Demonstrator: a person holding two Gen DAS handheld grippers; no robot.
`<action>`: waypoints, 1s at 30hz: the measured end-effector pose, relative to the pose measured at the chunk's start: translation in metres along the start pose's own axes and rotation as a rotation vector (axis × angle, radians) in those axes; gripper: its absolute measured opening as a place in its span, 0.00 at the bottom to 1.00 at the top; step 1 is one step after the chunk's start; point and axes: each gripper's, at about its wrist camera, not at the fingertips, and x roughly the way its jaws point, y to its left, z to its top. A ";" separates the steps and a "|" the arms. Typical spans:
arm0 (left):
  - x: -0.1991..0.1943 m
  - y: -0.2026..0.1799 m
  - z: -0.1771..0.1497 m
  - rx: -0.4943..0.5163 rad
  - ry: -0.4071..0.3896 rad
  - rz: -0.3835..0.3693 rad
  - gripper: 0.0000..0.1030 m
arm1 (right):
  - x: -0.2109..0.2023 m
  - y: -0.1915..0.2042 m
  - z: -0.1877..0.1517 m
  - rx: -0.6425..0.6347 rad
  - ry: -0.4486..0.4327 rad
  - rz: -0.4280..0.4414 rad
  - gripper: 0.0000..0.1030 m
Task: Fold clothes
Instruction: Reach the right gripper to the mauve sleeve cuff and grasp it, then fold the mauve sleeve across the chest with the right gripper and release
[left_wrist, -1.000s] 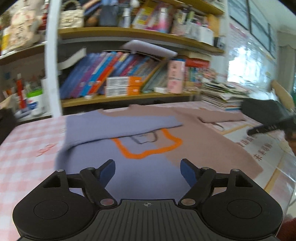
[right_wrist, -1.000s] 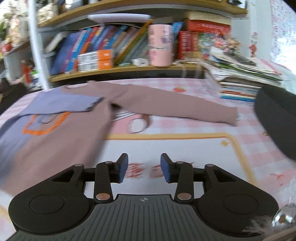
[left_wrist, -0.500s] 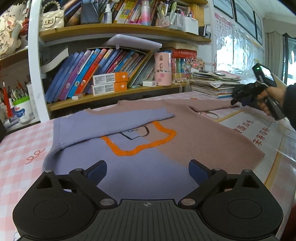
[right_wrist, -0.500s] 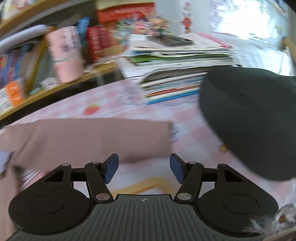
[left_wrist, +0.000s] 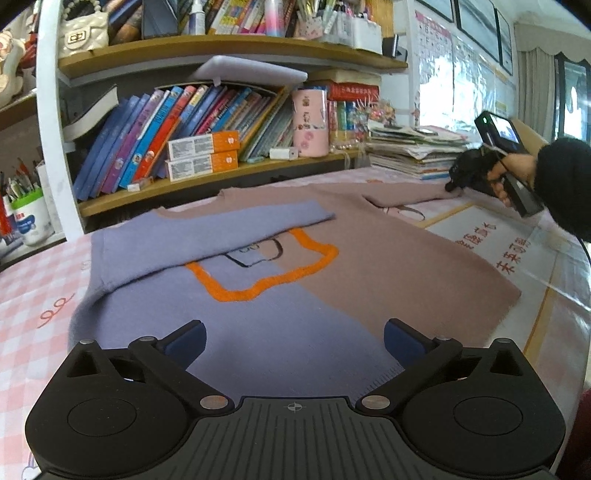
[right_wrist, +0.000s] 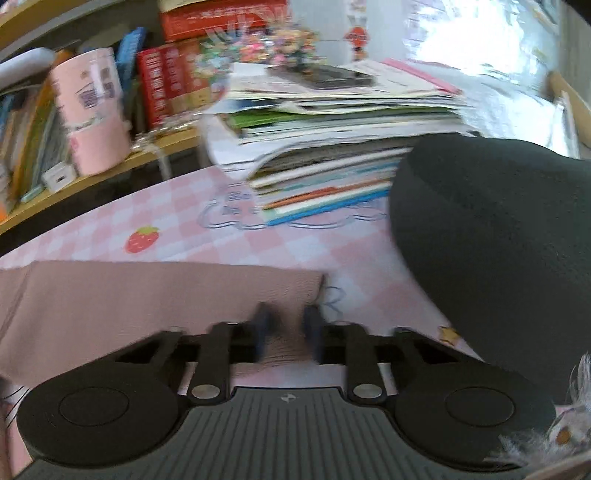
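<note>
A sweater, half purple and half dusty pink with an orange outline patch, lies flat on the table. Its purple left sleeve is folded across the chest. Its pink right sleeve stretches out to the right. My left gripper is open and empty above the sweater's hem. My right gripper is closing on the pink sleeve's cuff, with the fabric bunched between its blurred fingers. The right gripper also shows in the left wrist view at the cuff.
A pink checked tablecloth covers the table. A bookshelf runs along the back. A stack of books and papers stands behind the cuff. A dark rounded object sits at the right. A white printed mat lies right of the sweater.
My right gripper has moved down onto the pink sleeve's cuff and its fingers have closed in on it. My left gripper has opened wider and stayed over the hem.
</note>
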 end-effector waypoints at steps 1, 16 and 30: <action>0.001 -0.001 0.000 0.006 0.004 -0.001 1.00 | -0.001 0.003 0.002 -0.005 0.005 -0.005 0.09; -0.003 -0.010 0.001 0.048 -0.012 0.074 1.00 | -0.129 0.171 0.059 -0.118 -0.210 0.585 0.08; -0.007 -0.010 0.001 0.041 -0.040 0.103 1.00 | -0.147 0.351 0.034 -0.329 -0.121 0.861 0.08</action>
